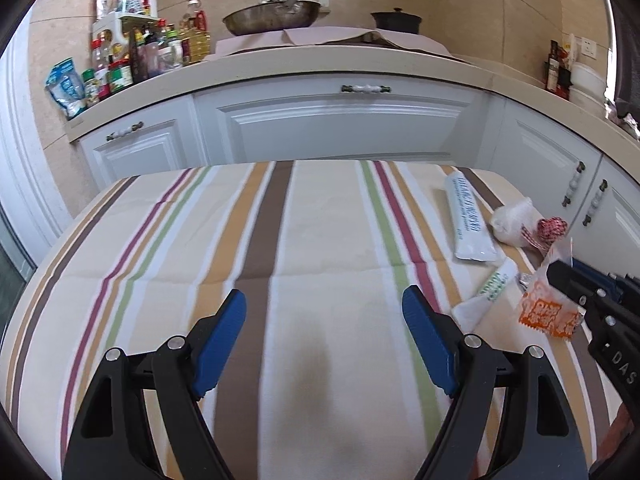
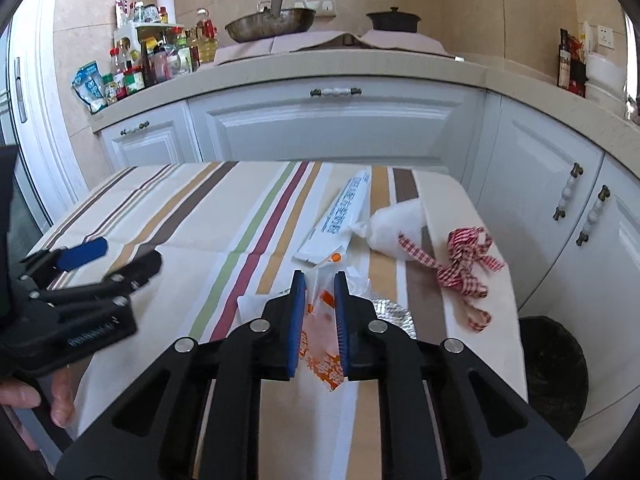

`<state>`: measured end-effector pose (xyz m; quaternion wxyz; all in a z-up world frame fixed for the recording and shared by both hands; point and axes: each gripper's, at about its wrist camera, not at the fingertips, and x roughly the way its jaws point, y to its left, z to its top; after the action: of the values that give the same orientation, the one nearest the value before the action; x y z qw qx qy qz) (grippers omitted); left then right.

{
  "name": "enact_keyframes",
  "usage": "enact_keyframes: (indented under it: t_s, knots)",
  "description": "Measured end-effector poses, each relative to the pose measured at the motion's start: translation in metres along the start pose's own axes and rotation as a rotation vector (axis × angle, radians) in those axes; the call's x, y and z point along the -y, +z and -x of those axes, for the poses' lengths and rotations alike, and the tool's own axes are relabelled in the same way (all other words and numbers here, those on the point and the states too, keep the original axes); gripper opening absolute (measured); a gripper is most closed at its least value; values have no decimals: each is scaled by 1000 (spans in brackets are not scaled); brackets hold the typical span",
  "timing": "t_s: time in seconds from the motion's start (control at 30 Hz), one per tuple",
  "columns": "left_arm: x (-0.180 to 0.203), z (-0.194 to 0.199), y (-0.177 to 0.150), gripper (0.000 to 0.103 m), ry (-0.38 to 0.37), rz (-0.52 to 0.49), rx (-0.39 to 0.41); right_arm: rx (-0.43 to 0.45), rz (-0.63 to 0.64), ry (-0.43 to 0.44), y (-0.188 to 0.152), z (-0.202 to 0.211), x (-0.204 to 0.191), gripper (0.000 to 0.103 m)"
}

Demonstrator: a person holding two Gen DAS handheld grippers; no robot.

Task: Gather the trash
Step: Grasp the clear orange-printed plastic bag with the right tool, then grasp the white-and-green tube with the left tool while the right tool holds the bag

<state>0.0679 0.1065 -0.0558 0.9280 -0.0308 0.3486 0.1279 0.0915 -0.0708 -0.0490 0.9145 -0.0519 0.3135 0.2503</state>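
Observation:
My right gripper [image 2: 320,280] is shut on an orange and white snack wrapper [image 2: 322,344] and holds it above the striped table; the wrapper also shows in the left wrist view [image 1: 546,308]. My left gripper [image 1: 324,300] is open and empty over the middle of the tablecloth [image 1: 280,240]. More trash lies on the right side: a long white tube wrapper [image 1: 470,216], a white tied bag [image 1: 514,220], a red checked ribbon [image 2: 464,264], a small green-print wrapper [image 1: 490,292] and a piece of foil [image 2: 390,312].
A dark round bin [image 2: 554,364] stands on the floor right of the table. White cabinets [image 1: 340,120] and a counter with bottles [image 1: 132,56], a pan [image 1: 272,18] and a pot [image 1: 396,20] lie behind the table.

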Motion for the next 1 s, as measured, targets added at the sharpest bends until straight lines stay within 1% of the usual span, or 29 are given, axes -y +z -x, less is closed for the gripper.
enact_keyframes:
  t_s: [0.23,0.47,0.6,0.77,0.8,0.87,0.9,0.93,0.97,1.0]
  knots:
    - [26,-4,2,78,-46,-49,-6,44,-22,-39,3,20,22,14]
    - [57,-10,3,78,-88,-125,-19,63,-70,-109,-4,35,59,14]
    - [76,-18,4,78,-111,-171,-45,67,-108,-145,-11,43,84,14]
    - [91,-30,2,78,-127,-212,-88,65,-138,-172,-18,46,104,14]
    - [94,-33,1,77,-131,-223,-103,65,-143,-173,-19,46,106,14]
    - [97,-36,1,68,-154,-234,-125,60,-154,-174,-22,45,112,14]
    - [98,-38,0,66,-157,-239,-133,59,-157,-174,-23,44,113,14]
    - [98,-39,-1,61,-164,-242,-142,57,-161,-172,-24,44,115,14]
    - [99,-40,-1,52,-169,-243,-149,56,-164,-171,-25,43,116,14]
    - [99,-42,-1,46,-178,-242,-160,55,-166,-169,-26,42,117,14]
